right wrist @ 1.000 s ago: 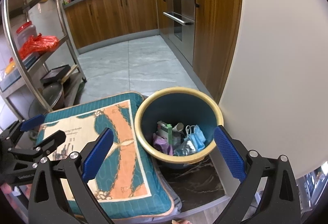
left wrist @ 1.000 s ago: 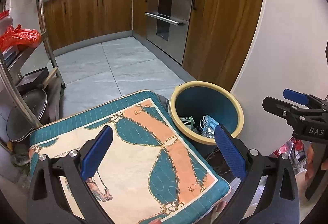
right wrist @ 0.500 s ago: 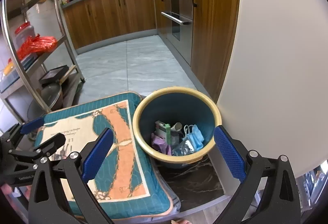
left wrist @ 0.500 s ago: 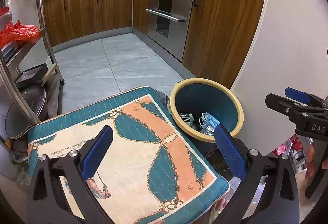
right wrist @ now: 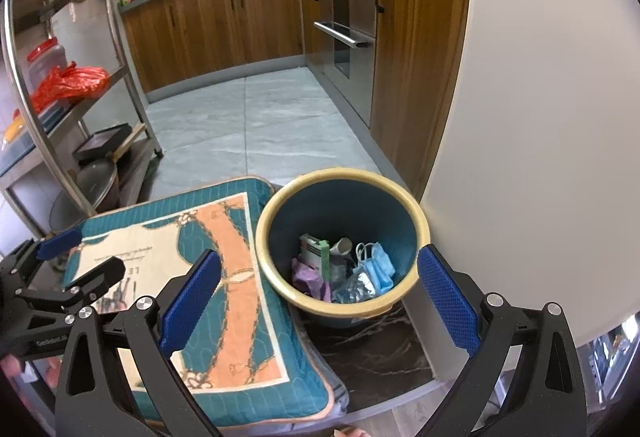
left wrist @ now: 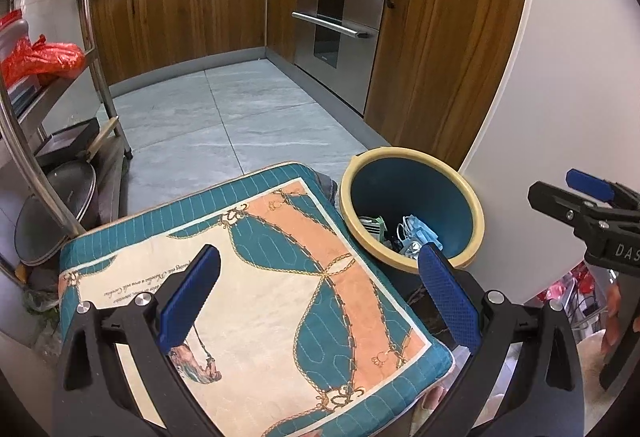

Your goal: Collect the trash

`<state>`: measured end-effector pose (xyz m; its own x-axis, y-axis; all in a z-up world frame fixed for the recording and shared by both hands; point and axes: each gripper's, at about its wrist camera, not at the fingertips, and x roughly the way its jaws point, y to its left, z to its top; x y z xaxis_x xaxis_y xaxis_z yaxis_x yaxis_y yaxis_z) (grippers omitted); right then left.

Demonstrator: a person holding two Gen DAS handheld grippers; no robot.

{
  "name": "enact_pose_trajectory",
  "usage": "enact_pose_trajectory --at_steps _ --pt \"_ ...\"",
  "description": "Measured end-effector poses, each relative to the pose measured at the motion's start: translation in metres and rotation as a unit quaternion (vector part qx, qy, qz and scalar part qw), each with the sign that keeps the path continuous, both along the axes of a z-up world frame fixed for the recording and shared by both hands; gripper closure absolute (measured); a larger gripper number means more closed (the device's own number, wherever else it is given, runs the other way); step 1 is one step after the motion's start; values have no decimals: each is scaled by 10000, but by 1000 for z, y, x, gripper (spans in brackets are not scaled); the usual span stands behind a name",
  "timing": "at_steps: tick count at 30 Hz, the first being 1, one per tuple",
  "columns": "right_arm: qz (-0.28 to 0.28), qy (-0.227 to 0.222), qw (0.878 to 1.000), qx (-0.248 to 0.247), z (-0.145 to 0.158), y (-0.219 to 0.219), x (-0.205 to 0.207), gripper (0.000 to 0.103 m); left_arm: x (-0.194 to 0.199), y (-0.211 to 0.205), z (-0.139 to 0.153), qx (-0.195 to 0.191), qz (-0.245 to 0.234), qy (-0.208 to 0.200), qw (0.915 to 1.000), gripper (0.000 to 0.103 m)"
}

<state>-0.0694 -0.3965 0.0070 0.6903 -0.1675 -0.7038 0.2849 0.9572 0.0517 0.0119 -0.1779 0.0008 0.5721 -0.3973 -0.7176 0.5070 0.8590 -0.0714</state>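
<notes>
Left tongs (left wrist: 320,289) spread over cushion (left wrist: 256,277), right tongs (right wrist: 320,289) spread above trash bin (right wrist: 400,301) holding masks (right wrist: 376,265), both empty

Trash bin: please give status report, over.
Left gripper open, empty. Right gripper open, empty. Trash bin upright beside cushion, already holding masks and wrappers. Nothing blocking the opening.

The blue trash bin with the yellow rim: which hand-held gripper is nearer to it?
Right. The right hand-held gripper, open, hangs almost directly over the trash bin. The left hand-held gripper, also open, is over the patterned cushion beside it.
</notes>
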Motion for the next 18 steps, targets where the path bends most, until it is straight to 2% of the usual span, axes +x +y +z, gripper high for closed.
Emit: enact_pose_trajectory --at_steps 18 --pt "-50 9 10000 -3 1 -1 -1 5 -1 0 -1 36 -12 34 10000 5"
